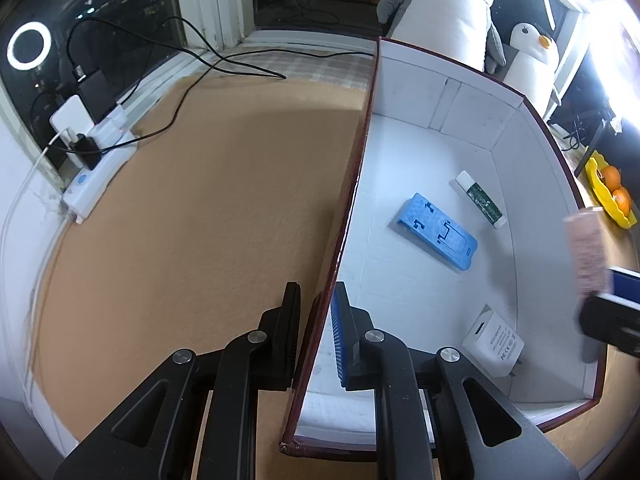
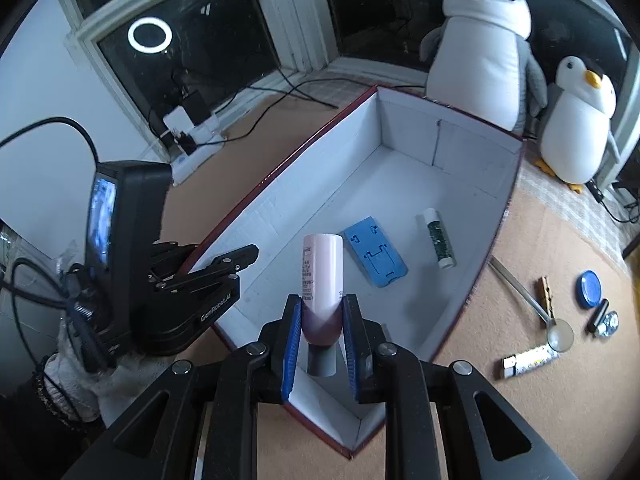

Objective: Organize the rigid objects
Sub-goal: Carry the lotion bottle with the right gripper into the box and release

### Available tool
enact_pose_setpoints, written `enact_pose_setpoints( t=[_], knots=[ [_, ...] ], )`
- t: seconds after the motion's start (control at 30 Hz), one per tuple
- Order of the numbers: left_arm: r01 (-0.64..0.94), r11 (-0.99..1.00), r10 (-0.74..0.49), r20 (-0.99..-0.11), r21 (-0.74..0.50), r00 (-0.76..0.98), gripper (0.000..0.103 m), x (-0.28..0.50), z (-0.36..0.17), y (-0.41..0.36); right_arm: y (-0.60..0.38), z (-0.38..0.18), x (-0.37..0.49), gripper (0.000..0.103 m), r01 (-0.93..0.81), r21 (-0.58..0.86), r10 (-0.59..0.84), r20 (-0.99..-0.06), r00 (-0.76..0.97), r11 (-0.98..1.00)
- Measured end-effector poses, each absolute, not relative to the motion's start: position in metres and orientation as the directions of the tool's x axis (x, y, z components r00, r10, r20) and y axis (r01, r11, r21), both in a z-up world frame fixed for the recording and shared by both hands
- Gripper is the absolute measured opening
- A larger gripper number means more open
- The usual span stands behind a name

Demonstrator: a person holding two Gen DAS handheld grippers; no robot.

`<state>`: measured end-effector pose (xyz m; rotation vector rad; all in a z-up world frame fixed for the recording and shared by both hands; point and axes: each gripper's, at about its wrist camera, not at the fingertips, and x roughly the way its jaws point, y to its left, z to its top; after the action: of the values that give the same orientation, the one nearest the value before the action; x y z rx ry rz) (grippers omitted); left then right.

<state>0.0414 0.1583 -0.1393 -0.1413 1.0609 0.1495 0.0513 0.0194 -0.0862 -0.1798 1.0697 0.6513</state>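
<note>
Right tool (image 2: 321,330) pinching the lower part of a pale pink tube (image 2: 322,276), upright, grey cap down, over the near corner of the white-lined box (image 2: 448,148). Left tool (image 1: 316,332) pressed together on the box's left wall, one finger outside, one inside; seen from the right wrist as a black unit (image 2: 200,280) at the box's left rim.

Inside the box: blue phone stand (image 1: 436,230) lying flat near the middle, green-and-white glue stick (image 1: 480,198) just beyond it toward the right wall, white charger plug (image 1: 494,340) in the near right corner. Blurred pink shape at the right edge of the left wrist view, probably the same tube.

On the brown table right of the box: spoon (image 2: 528,300), wooden clothespin (image 2: 545,290), blue lid (image 2: 589,288), small white tube (image 2: 530,360). Two plush penguins (image 2: 484,52) behind the far wall. Power strip (image 1: 100,172) far left by the window.
</note>
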Motion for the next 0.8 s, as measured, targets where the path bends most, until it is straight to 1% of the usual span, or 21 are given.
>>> enact_pose_setpoints(
  t=[0.2, 0.33, 0.4, 0.43, 0.47, 0.63, 0.8],
  knots=[
    [-0.203, 0.978, 0.059, -0.880, -0.043, 0.471, 0.013, 0.042, -0.139, 0.158, 0.038, -0.104, 0.057, 0.018, -0.611, 0.168, 0.397, -0.880, 0.261, 0.773],
    [-0.199, 0.979, 0.060, -0.877, -0.041, 0.477, 0.013, 0.044, -0.142, 0.159, 0.037, -0.110, 0.061, 0.018, -0.592, 0.169, 0.385, -0.885, 0.260, 0.788],
    [-0.207, 0.977, 0.056, -0.879, -0.049, 0.474, 0.013, 0.045, -0.143, 0.161, 0.034, -0.108, 0.061, 0.022, -0.588, 0.171, 0.388, -0.883, 0.264, 0.791],
    [-0.209, 0.977, 0.055, -0.879, -0.051, 0.473, 0.013, 0.045, -0.144, 0.162, 0.031, -0.105, 0.061, 0.027, -0.589, 0.173, 0.395, -0.877, 0.272, 0.790],
    [-0.209, 0.977, 0.056, -0.880, -0.050, 0.472, 0.013, 0.046, -0.144, 0.161, 0.028, -0.102, 0.061, 0.028, -0.584, 0.173, 0.398, -0.873, 0.282, 0.793],
    [-0.208, 0.977, 0.061, -0.886, -0.041, 0.460, 0.013, 0.049, -0.146, 0.161, -0.001, -0.085, 0.061, 0.028, -0.539, 0.243, 0.460, -0.831, 0.313, 0.806],
    [-0.216, 0.976, 0.076, -0.892, -0.025, 0.446, 0.013, 0.051, -0.147, 0.160, -0.047, -0.069, 0.063, 0.028, -0.482, 0.282, 0.483, -0.795, 0.366, 0.830]
  ],
)
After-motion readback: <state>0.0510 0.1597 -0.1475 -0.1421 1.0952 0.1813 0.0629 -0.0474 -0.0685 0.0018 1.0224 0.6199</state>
